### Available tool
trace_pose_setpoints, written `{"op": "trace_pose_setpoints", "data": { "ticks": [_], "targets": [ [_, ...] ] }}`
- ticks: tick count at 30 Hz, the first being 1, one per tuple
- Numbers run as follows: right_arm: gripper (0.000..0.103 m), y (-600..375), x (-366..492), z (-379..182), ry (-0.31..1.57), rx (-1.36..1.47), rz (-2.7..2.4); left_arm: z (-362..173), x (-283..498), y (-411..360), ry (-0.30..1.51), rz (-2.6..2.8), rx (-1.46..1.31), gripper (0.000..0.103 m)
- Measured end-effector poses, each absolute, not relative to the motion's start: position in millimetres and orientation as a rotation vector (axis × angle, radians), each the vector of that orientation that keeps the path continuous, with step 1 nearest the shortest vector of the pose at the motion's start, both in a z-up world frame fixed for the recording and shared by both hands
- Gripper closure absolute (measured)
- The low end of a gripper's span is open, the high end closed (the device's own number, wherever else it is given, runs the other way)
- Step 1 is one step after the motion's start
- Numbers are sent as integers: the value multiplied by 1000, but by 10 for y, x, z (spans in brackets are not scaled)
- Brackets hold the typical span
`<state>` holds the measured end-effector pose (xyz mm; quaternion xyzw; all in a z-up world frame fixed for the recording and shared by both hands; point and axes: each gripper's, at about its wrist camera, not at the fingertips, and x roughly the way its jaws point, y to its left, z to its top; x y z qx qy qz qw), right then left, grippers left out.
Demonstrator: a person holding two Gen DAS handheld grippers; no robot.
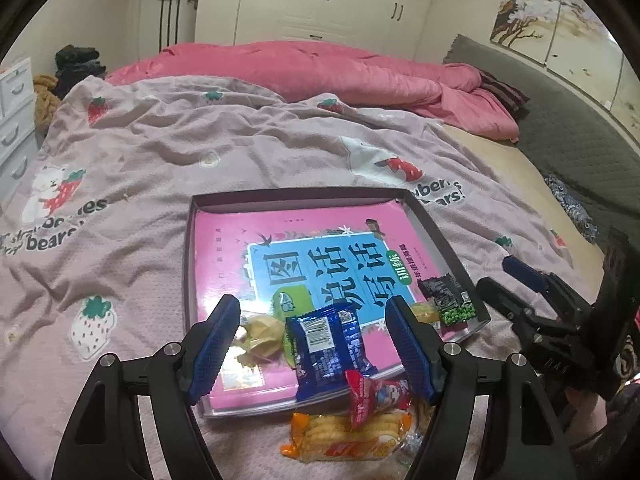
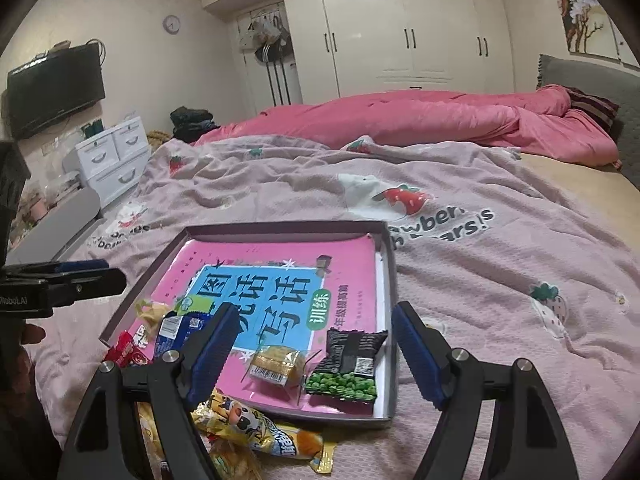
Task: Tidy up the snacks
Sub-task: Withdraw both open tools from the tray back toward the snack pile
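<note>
I held both tongs wide and empty, left tongs above the blue packet, right tongs above the pea packet, sorting into the tray.

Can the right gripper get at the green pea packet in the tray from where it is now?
Probably yes. The right gripper is open, and the green pea packet lies flat in the tray just ahead between its fingers. Only the small yellow snack beside it crowds the left side.
</note>
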<state>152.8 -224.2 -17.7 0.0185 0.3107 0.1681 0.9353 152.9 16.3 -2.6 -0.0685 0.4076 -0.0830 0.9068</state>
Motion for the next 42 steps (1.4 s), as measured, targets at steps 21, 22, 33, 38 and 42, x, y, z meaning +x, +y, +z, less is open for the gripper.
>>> {"op": "trace_pose_setpoints", "data": {
  "ticks": [21, 22, 33, 38, 42],
  "targets": [
    [20, -2261, 1235, 24, 580, 37, 373, 197, 1309, 243, 813, -178, -165, 26],
    [20, -2261, 1226, 27, 580, 38, 371, 203, 1300, 242, 814, -180, -166, 26],
    [20, -2164, 1049, 44, 589, 24, 381, 302, 1158, 172, 803, -203, -131, 26],
    [20, -2117, 985, 40, 601, 15, 374, 330, 1089, 137, 809, -225, -119, 26],
    [20, -2144, 934, 30, 621, 45, 369, 321, 1017, 121, 820, -237, -112, 26]
  ]
}}
